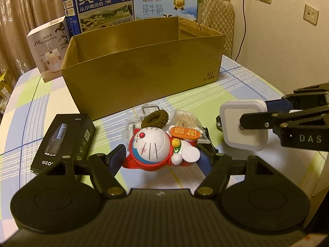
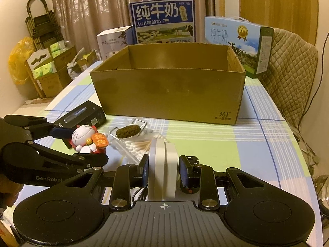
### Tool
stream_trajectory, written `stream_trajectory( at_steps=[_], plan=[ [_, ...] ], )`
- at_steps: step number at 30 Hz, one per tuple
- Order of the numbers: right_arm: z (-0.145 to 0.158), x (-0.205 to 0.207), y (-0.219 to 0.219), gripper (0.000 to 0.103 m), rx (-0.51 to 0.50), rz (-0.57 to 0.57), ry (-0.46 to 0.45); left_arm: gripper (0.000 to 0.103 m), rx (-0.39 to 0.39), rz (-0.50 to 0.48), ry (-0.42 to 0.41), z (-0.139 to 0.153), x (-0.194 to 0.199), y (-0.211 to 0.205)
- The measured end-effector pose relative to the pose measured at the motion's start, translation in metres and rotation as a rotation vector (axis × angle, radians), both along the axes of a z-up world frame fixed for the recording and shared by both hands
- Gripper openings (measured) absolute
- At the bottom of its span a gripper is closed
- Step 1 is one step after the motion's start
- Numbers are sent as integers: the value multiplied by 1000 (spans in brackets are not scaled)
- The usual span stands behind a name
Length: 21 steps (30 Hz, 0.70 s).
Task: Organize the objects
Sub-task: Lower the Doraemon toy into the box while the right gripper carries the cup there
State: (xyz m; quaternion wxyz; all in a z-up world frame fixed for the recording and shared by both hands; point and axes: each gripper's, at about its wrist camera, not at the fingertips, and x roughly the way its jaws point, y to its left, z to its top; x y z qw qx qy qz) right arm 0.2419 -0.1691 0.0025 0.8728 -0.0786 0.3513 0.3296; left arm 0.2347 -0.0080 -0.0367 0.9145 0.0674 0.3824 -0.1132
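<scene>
White square device (image 2: 162,168) stands on edge, clamped in right claw (image 2: 163,169); left claw (image 1: 162,156) grips figurine (image 1: 158,148).

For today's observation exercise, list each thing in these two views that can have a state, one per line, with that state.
Brown cardboard box: open-topped, upright; floor not visible.
Red and white cat figurine: held in left gripper.
White square flat device: clamped on edge in right gripper.
Black rectangular product box: closed, lying flat.
Clear bag of cotton swabs: lying on table.
Brown knitted hair tie: lying on table.
</scene>
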Motion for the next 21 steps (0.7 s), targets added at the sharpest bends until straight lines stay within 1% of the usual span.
stream_trajectory(
  at_steps=[4,7,11,15,21],
  plan=[
    [10,3,1,27,21,7,-9,69,-11,11,0,3,4,3],
    [24,8,2,27,51,8,-24,69,-30,17,-21,14,10,4],
    [48,23,7,27,89,-1,-67,69,-27,46,-82,38,22,8],
    [70,45,17,27,128,-12,-105,69,-52,87,-136,65,39,15],
    [101,80,41,27,163,-17,-183,69,-79,135,-209,103,76,22]
  ],
)
